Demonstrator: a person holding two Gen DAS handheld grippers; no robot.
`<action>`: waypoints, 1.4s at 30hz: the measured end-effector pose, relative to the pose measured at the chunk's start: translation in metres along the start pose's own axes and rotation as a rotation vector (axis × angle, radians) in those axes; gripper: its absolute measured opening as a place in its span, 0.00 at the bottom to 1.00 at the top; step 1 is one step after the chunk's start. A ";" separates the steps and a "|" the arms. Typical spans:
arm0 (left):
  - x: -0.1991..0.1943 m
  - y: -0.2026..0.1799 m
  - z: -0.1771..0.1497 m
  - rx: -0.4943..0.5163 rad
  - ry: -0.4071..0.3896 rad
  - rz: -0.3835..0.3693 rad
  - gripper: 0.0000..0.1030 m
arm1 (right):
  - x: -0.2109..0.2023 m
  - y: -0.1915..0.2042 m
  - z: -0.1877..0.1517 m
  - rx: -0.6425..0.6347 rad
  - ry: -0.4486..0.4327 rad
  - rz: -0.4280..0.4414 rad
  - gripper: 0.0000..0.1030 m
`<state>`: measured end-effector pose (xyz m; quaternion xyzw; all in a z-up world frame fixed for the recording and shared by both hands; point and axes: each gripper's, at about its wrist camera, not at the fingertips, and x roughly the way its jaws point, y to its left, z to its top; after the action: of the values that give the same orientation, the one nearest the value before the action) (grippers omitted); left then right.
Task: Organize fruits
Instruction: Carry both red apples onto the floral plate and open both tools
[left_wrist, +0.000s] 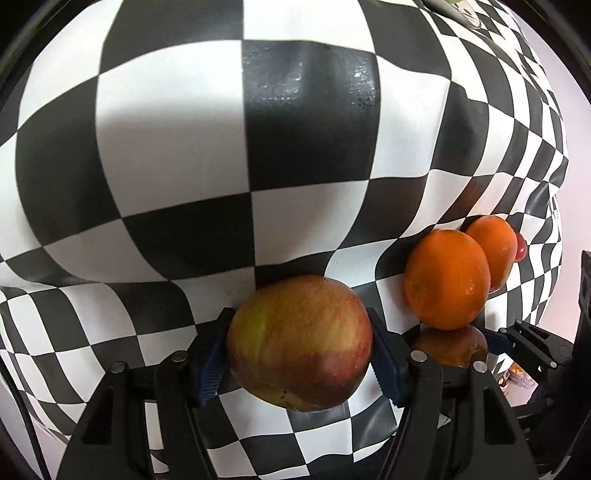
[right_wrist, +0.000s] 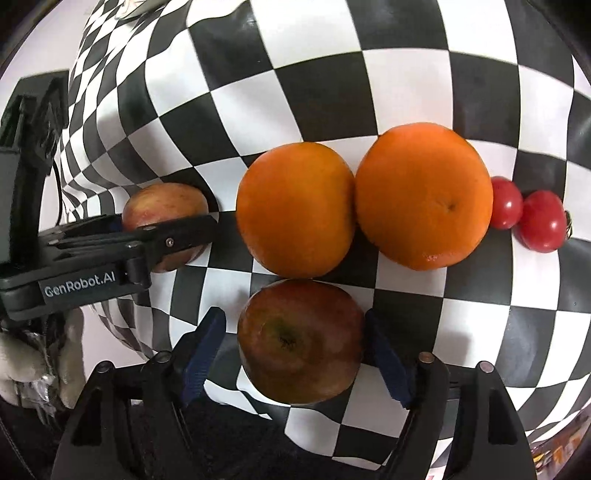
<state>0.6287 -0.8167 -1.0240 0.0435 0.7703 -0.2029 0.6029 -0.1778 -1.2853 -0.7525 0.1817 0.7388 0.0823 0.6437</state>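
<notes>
A red-green apple (left_wrist: 299, 343) sits between the blue pads of my left gripper (left_wrist: 298, 317), which is shut on it just over the checkered cloth (left_wrist: 177, 147). The right wrist view shows this apple (right_wrist: 166, 206) at the left end of a row. Beside it lie two oranges (right_wrist: 295, 210) (right_wrist: 424, 195), then two small tomatoes (right_wrist: 506, 202) (right_wrist: 543, 221). A second, darker apple (right_wrist: 299, 341) rests on the cloth in front of the oranges. My right gripper (right_wrist: 293, 317) straddles it, and its left pad stands slightly off the skin.
The black-and-white cloth (right_wrist: 480, 92) covers the table and wrinkles toward its edges. A white-gloved hand (right_wrist: 22, 365) holds the left gripper's handle at the lower left. The cloth's edge drops off at the right (left_wrist: 554, 206).
</notes>
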 end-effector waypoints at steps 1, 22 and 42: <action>-0.001 -0.007 -0.004 -0.001 -0.004 0.003 0.63 | 0.001 0.003 -0.001 -0.011 -0.006 -0.015 0.67; -0.208 -0.003 0.062 -0.007 -0.339 -0.108 0.63 | -0.156 0.024 0.089 0.031 -0.352 0.192 0.67; -0.193 0.040 0.233 -0.034 -0.243 0.058 0.64 | -0.122 0.105 0.215 -0.023 -0.375 0.068 0.67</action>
<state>0.9051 -0.8308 -0.8960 0.0307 0.6933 -0.1758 0.6982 0.0635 -1.2584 -0.6370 0.2115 0.5982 0.0771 0.7691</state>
